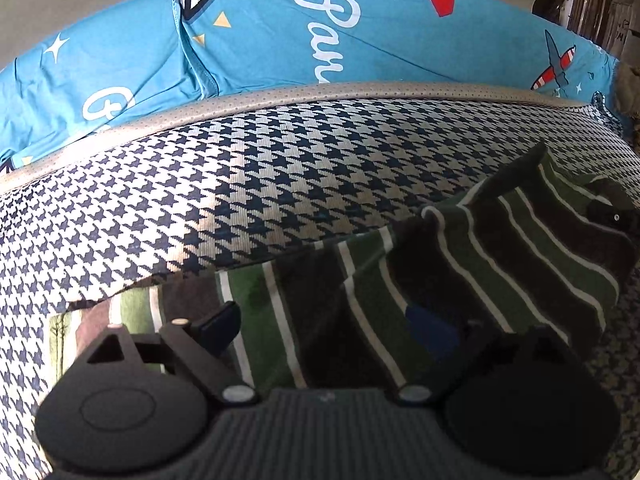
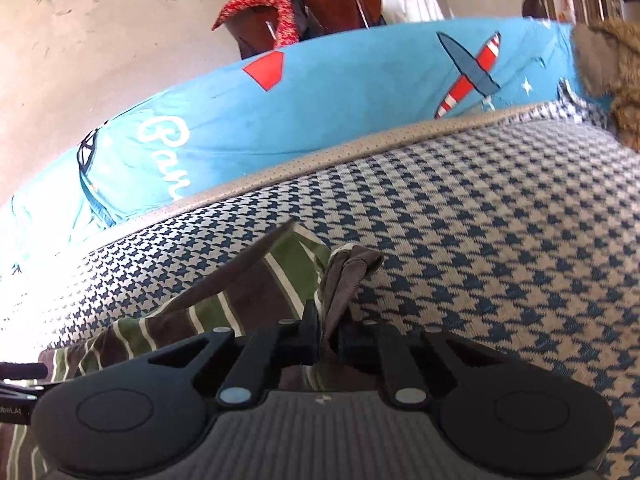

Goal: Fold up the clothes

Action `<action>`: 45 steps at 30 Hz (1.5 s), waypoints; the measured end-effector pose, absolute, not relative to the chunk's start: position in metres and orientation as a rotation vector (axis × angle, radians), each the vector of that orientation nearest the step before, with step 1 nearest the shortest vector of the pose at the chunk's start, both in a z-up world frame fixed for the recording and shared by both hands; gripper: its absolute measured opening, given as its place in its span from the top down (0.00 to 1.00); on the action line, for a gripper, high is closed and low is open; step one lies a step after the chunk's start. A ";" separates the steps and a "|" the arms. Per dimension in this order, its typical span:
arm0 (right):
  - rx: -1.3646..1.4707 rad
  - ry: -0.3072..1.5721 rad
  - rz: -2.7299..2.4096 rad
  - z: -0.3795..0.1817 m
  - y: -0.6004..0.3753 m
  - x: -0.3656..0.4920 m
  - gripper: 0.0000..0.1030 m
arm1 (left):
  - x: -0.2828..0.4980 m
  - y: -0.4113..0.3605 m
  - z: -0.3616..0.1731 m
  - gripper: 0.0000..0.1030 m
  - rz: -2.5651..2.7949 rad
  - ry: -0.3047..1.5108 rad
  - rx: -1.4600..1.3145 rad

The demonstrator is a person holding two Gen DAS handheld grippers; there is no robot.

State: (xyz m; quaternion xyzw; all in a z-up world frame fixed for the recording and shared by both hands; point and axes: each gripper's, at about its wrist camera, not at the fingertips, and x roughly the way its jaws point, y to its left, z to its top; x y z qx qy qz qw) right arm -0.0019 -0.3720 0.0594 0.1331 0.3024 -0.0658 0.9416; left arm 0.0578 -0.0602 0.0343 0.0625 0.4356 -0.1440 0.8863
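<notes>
**Q:** Garment position, relative to the houndstooth cushion?

**A:** A striped garment [image 1: 400, 292] in green, brown and white is seen lying across the near part of the houndstooth cushion [image 1: 240, 184]. One part is lifted off the cushion in a raised fold. A blue printed cover [image 1: 280, 48] is draped behind the cushion's far edge.

**Q:** How are the two claws described?

**A:** The right gripper [image 2: 326, 340] is seen with its fingers brought together, clamped on a bunched brown edge of the garment, just above the cushion. The left gripper [image 1: 328, 328] is held over the garment with its fingers spread wide apart; nothing is seen pinched between them.

**Q:** What could go wrong from here?

**A:** Only a small bunch of cloth is held on the right, so it could be pulled free if the garment is dragged against the cushion's coarse weave. With the other side not gripped, the fold could be laid skewed or creased. How far the folding has gone cannot be judged from this moment.

**Q:** Are any containers shown?

**A:** No basket, box or drawer is seen on or near the cushion, so no contents can be reported.
</notes>
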 end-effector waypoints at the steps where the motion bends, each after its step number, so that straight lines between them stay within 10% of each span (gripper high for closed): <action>1: 0.254 0.609 -0.133 0.062 -0.368 -0.002 0.90 | 0.058 -0.060 0.035 0.09 -0.298 0.905 0.130; 30: -0.278 0.598 0.134 0.041 -0.222 -0.019 0.88 | 0.064 -0.053 0.039 0.09 -0.238 0.903 0.107; 45: -0.143 0.680 0.259 0.062 -0.230 -0.035 0.71 | 0.063 -0.052 0.043 0.09 -0.247 0.892 0.105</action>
